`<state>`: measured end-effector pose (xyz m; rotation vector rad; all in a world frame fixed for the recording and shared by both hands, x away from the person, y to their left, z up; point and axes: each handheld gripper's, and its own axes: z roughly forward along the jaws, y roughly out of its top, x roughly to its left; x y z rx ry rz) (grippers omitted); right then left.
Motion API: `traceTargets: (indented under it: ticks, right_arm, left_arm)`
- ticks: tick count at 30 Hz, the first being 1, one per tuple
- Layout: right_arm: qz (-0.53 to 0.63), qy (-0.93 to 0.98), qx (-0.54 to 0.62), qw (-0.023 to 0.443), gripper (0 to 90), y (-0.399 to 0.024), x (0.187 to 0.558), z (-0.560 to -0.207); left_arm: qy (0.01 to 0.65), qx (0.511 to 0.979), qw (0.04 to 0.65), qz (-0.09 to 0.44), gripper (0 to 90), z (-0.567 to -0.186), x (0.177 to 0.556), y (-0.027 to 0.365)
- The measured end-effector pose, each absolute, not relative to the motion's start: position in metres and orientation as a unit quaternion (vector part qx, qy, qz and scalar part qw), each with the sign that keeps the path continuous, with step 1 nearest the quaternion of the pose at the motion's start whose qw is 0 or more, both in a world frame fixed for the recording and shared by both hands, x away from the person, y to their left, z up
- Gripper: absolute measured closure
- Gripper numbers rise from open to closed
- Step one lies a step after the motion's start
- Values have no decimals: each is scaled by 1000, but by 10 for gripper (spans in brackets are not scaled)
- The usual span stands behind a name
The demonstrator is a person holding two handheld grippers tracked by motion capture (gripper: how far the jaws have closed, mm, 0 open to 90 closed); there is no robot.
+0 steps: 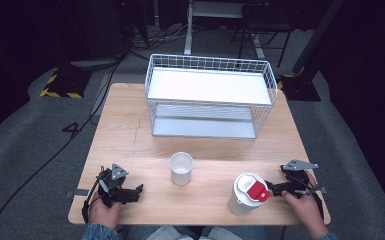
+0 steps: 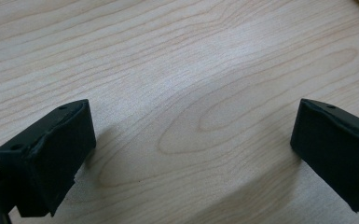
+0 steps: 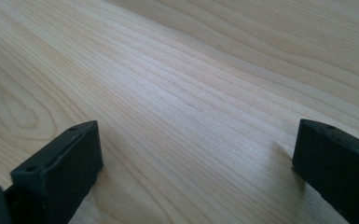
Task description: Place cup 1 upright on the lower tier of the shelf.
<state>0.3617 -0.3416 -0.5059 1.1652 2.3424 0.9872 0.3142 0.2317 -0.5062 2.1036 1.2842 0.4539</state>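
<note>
A white paper cup [image 1: 181, 168] stands open-topped near the middle of the wooden table [image 1: 130, 135]. To its right, near the front edge, stands a white jug with a red-and-white lid [image 1: 248, 193]. My left gripper [image 1: 139, 191] rests low at the front left, held by a hand. In the left gripper view its jaws stand wide apart, and the left gripper [image 2: 193, 144] has bare wood between them. My right gripper [image 1: 269, 188] lies at the front right, just beside the jug. The right gripper [image 3: 198, 168] also has its jaws wide apart over bare wood.
A white wire basket rack [image 1: 210, 95] with two shelves stands at the back middle of the table. Beyond the table lie grey carpet, cables and dark stands. A strip of wood lies between the cup and the rack.
</note>
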Motion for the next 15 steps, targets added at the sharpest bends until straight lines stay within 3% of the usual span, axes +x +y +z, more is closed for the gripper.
traceTargets:
  ticks: [15]
  right_arm:
    - [347,824,413,173,18,-342,360,-506]
  left_arm:
    - [493,794,307,177,2,-506,316,231]
